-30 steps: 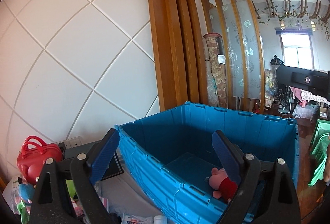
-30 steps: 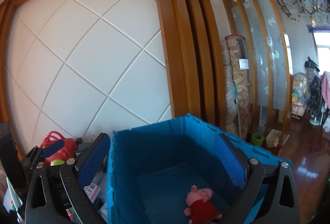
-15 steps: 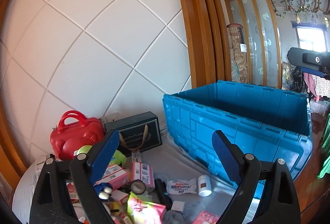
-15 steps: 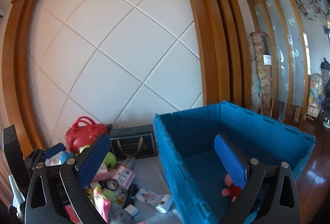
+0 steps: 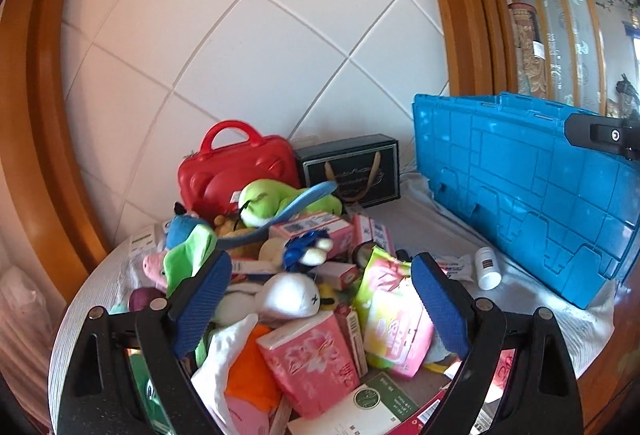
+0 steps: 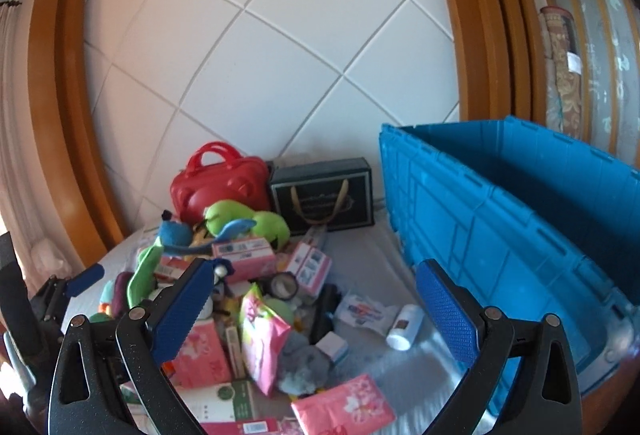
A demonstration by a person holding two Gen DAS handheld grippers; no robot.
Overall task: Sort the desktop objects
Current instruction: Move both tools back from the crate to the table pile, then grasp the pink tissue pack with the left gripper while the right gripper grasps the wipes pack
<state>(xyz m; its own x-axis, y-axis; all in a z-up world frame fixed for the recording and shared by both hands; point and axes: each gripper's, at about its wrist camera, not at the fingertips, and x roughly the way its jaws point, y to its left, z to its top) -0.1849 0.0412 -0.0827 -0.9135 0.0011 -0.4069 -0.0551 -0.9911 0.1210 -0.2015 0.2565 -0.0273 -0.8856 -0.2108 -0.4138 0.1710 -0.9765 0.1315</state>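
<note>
— White quilted wall panels in a wooden frame behind, and a tabletop (image 6: 420, 367) under a pale cloth, heaped with stuff. What are the jaws doing?

— Both pairs stand wide apart, gripping nothing. The left gripper (image 5: 320, 299) hangs over the thick of the heap; between its blue pads I see a white plush toy (image 5: 286, 299) and, nearer the camera, a pink tissue pack (image 5: 312, 359). A pink-and-green snack bag (image 5: 390, 309) leans just inside its right-hand pad.

— And the right gripper?

— The right gripper (image 6: 320, 309) sits above the heap's nearer edge. Between its pads: the same kind of snack bag, a roll of tape (image 6: 285, 283), a grey fluffy toy (image 6: 304, 369), a white sachet (image 6: 362, 313) and a small white bottle (image 6: 405, 327) lying on its side on the cloth.

— Further out?

— A green plush (image 5: 280, 201) rests on top of the pile with a blue shoehorn-like strip (image 5: 304, 203) across it. Behind stand a red hard case (image 5: 236, 171) with a handle and a dark gift box (image 5: 352, 171), side by side against the wall.

— The bin?

— The blue crate (image 6: 500, 235) stands to the right of the heap, open on top; its inside is hidden from here. The left gripper's body shows at the far left of the right wrist view.
</note>
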